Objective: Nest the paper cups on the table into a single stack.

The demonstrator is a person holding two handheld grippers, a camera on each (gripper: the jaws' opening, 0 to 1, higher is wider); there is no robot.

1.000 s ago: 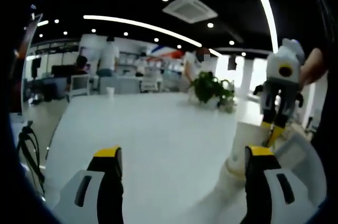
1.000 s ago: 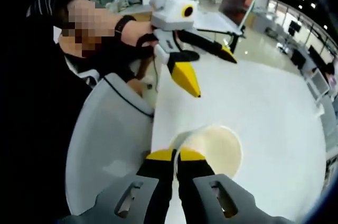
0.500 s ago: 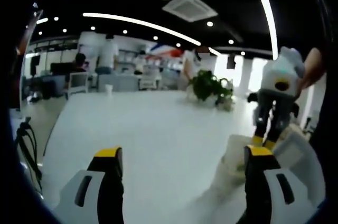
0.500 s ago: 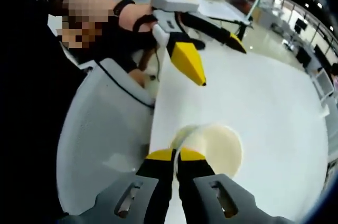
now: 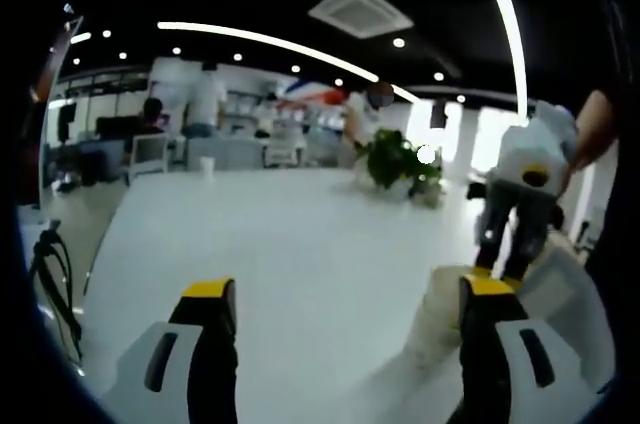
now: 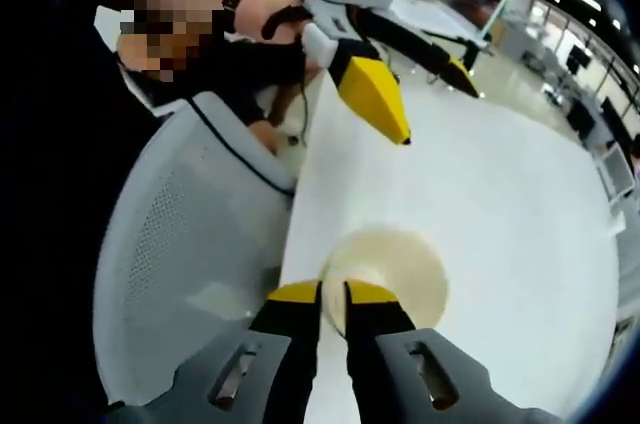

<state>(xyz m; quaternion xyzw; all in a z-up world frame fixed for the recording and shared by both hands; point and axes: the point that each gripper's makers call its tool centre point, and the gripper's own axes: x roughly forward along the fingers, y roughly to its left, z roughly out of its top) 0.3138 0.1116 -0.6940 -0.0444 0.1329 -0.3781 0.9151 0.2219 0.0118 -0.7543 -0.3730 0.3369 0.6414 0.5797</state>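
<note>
A wide white table [image 5: 290, 244] is stretching across the left gripper view, with a potted green plant [image 5: 400, 166] standing on it toward one o'clock. A paper cup [image 6: 385, 269] is sitting on the same white table [image 6: 500, 194] in the right gripper view, near six o'clock, close beside the table's edge.
</note>
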